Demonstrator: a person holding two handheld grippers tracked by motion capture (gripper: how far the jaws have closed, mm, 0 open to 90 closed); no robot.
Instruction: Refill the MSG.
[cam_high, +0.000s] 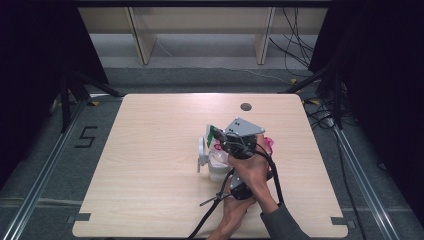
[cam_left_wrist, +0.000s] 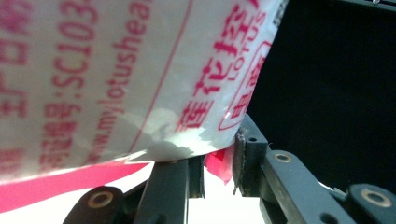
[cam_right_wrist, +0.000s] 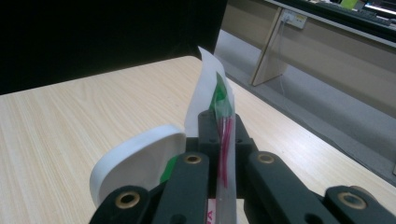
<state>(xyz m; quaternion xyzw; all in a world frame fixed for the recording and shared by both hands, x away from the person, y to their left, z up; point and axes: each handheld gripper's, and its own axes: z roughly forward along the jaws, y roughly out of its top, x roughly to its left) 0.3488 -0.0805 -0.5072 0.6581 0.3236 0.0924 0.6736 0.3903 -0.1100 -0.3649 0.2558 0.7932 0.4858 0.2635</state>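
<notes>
A white plastic bag (cam_left_wrist: 116, 74) with red printed writing fills most of the left gripper view. My left gripper (cam_left_wrist: 219, 163) is shut on a red strip at the bag's lower edge. My right gripper (cam_right_wrist: 223, 135) is shut on a thin upright edge of the bag (cam_right_wrist: 219, 100) that carries green and red print. In the high view both hands meet at the table's middle, where the right gripper (cam_high: 217, 135), under its grey plate, holds the bag (cam_high: 218, 159) at its green corner. The left hand (cam_high: 231, 202) sits beneath the right one.
A white rounded object (cam_high: 202, 155) lies on the wooden table (cam_high: 150, 165) just left of the bag; it also sits left of the jaws (cam_right_wrist: 135, 163) in the right gripper view. A dark round hole (cam_high: 245, 106) marks the table's far edge. Black cables trail toward the front edge.
</notes>
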